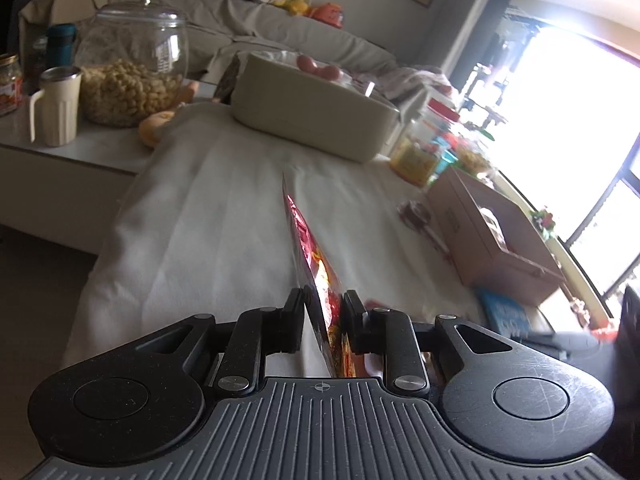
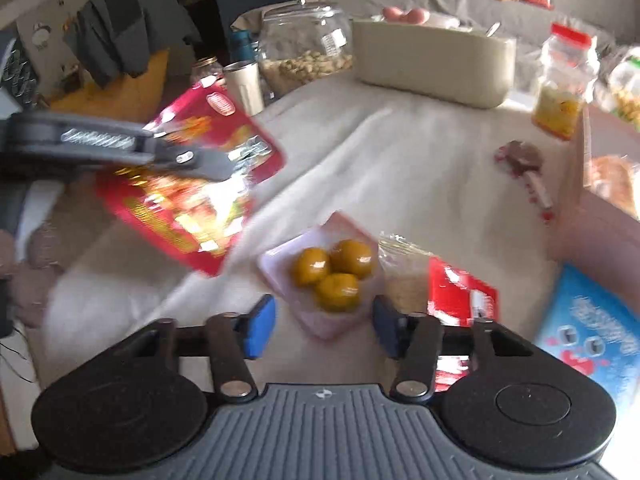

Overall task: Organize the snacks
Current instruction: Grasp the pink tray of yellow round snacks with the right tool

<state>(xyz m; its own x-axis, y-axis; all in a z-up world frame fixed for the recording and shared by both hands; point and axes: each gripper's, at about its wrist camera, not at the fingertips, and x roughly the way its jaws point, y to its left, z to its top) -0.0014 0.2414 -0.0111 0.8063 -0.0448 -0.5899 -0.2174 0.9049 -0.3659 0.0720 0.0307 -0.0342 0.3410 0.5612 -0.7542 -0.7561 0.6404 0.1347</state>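
Observation:
My left gripper (image 1: 325,300) is shut on a red snack packet (image 1: 308,248), which I see edge-on running forward between its black pads. The right wrist view shows that left gripper (image 2: 208,164) at the left, holding the red packet (image 2: 188,188) flat in the air above the white cloth (image 2: 400,152). My right gripper (image 2: 323,328) is open, its blue pads (image 2: 260,326) standing either side of the near end of a pink tray (image 2: 280,264) that holds three oranges (image 2: 338,272). Neither pad touches the tray.
A beige box (image 1: 312,120), a lidded glass jar of nuts (image 1: 132,76) and a cream mug (image 1: 56,108) stand at the back. To the right are a red-lidded plastic jar (image 2: 564,84), a cardboard box (image 1: 492,240), a blue packet (image 2: 592,328), a red packet (image 2: 460,292) and a wrapped sweet (image 2: 524,164).

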